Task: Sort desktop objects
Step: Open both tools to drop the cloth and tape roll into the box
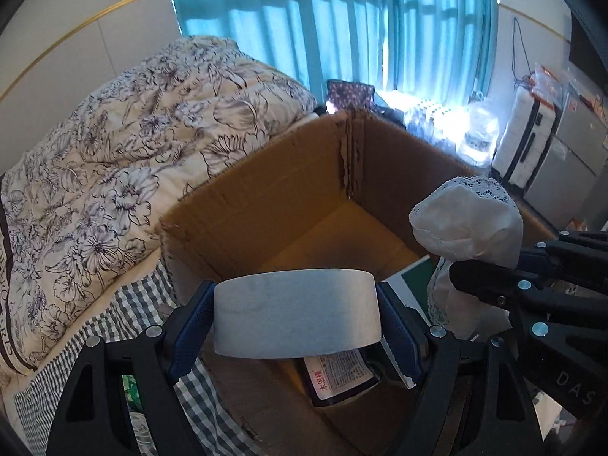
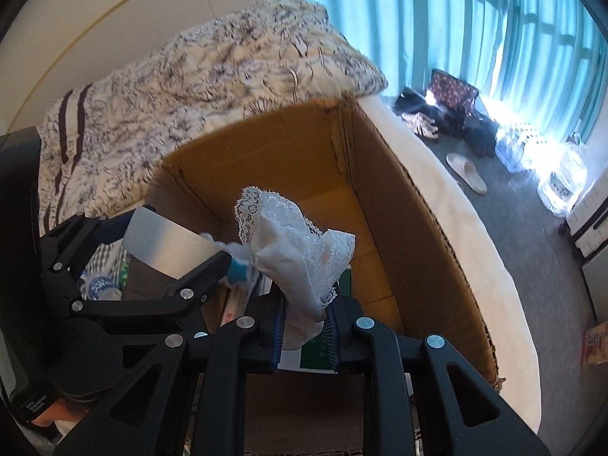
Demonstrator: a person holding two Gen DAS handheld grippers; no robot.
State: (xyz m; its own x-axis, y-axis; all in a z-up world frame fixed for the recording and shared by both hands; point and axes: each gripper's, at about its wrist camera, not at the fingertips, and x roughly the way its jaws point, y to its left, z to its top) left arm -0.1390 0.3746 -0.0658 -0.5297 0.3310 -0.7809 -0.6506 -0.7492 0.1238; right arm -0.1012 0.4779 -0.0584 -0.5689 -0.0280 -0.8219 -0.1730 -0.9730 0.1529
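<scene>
Teal curtains [image 1: 304, 19] fill the back of the room, glare from the window washing out the bags on the floor beyond the tongs. Ahead and to the left of both tongs lies a floral quilt [image 1: 114, 152] on a bed, its far end cut off by the lens edge. Directly in front sits an open cardboard box [image 1: 288, 190], its near wall hidden behind the tongs.

Over the box, the left gripper [image 1: 296, 319] is closed on a grey roll of tape [image 1: 296, 313], both blue pads pressed against its sides. The right gripper [image 2: 304, 326] stands just beside it, to its right, jaws nearly together and pinching a white lace-edged cloth [image 2: 296, 250] that sticks up above the fingers.

Beneath the roll, inside the box, a labelled packet [image 1: 342, 376] and a green-and-white booklet [image 1: 414, 281] show only partly; their print is hard to read.
</scene>
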